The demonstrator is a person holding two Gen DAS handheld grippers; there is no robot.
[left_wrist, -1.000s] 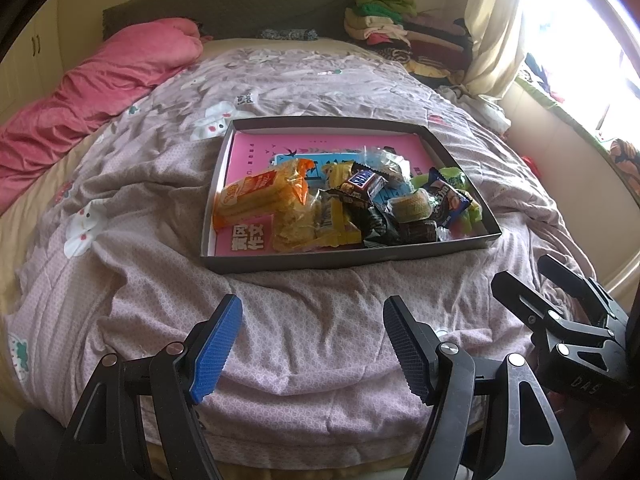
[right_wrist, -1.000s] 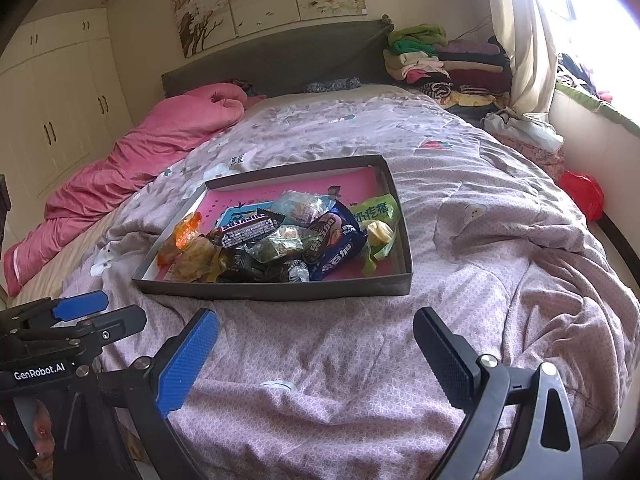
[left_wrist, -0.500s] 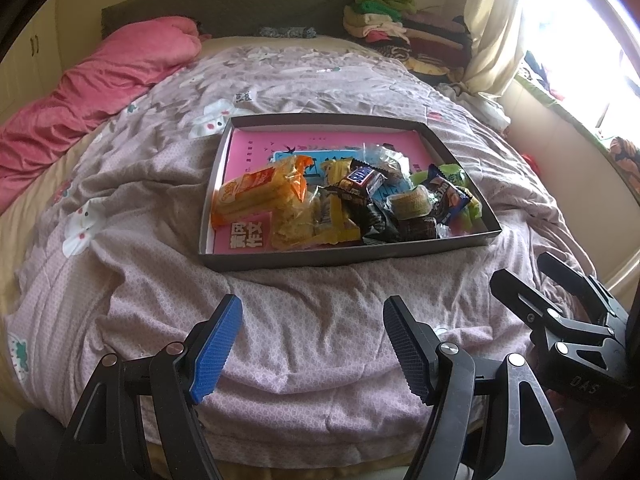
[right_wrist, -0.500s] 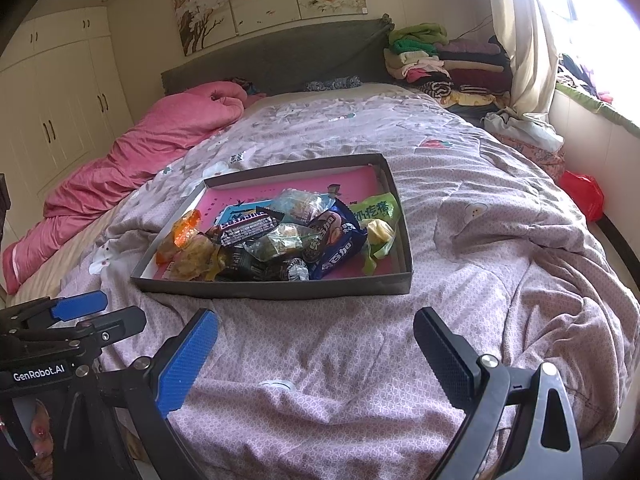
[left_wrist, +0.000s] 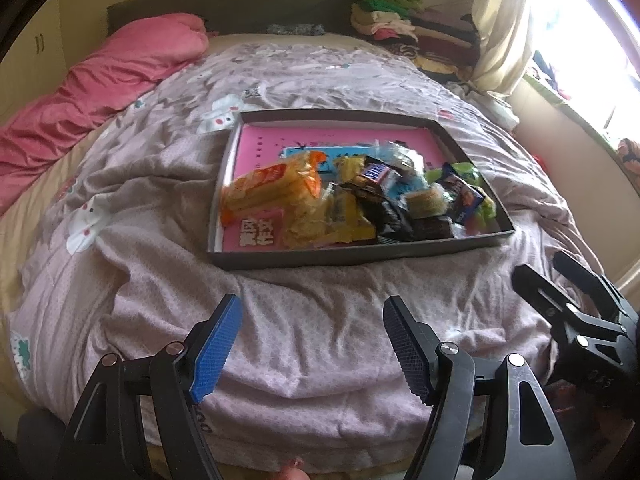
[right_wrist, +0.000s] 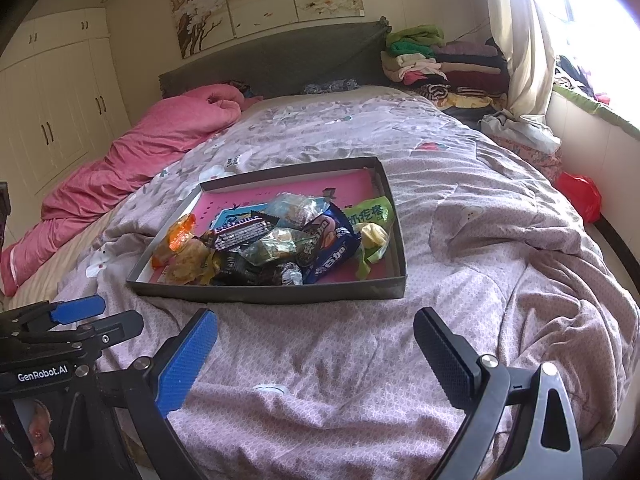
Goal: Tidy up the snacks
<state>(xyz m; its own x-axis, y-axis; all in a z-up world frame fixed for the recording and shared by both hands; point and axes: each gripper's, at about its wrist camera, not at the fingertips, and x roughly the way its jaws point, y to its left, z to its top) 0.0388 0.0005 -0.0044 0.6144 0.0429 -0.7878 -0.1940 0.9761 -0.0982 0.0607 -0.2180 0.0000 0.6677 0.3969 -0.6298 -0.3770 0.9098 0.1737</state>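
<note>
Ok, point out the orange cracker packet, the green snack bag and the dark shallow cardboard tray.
orange cracker packet [left_wrist: 272, 188], left wrist view, middle of the wrapper.
green snack bag [right_wrist: 370, 213], right wrist view, printed front.
dark shallow cardboard tray [right_wrist: 256, 294], right wrist view, near outer wall.

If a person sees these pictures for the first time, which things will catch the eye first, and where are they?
The eye goes first to the shallow grey box with a pink floor, lying in the middle of the lilac quilt, with a heap of bright snack packets piled in its near half. Next comes the pink duvet bunched along the bed's left edge. In the foreground the left gripper and right gripper are both open and empty, short of the box.
</note>
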